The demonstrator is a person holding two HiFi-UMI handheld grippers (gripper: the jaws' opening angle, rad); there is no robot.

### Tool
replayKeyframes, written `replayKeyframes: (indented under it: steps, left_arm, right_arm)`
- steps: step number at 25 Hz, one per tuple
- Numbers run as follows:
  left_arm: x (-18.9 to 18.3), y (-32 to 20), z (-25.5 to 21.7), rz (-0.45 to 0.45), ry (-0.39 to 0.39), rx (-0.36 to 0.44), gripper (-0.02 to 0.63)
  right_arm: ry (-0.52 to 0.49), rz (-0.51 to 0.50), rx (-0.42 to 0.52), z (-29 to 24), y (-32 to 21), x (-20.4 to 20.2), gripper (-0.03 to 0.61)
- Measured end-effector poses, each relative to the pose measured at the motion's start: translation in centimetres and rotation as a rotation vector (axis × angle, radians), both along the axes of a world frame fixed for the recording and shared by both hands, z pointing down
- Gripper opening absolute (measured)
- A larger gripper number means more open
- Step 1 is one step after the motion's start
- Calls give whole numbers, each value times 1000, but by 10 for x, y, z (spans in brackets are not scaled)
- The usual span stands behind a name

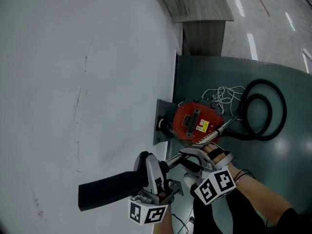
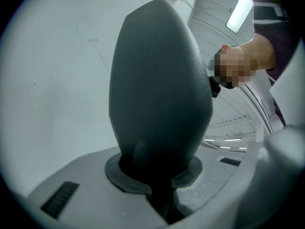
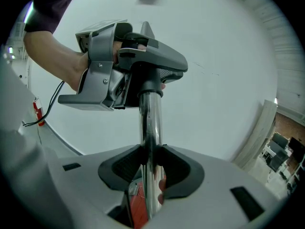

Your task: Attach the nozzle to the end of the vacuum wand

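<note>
Partly hidden: where nozzle meets wand

In the head view the left gripper (image 1: 147,175) covers the spot where the black nozzle (image 1: 109,189) meets the chrome wand (image 1: 171,159). Seen from the right gripper view, the nozzle's collar seems to sit over the wand's end. The left jaws are clamped on the nozzle's neck, and the right gripper (image 3: 151,168) pinches the wand. Both hands are close together near the red vacuum (image 1: 195,122). The right forearm is cut off by the frame's lower edge.
</note>
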State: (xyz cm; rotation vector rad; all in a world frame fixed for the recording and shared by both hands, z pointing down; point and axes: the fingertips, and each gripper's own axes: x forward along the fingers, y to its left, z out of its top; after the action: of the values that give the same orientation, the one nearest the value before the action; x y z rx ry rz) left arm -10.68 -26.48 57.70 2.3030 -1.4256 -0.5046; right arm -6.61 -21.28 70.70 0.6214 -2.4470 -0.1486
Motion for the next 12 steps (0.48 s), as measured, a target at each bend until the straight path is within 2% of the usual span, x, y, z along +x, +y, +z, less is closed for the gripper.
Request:
replayKeyframes:
  steps: [12]
  left_arm:
    - [-3,-1,10,-46,3,27,69]
  right_arm:
    - [12,5,-3,5,-1,-3,146]
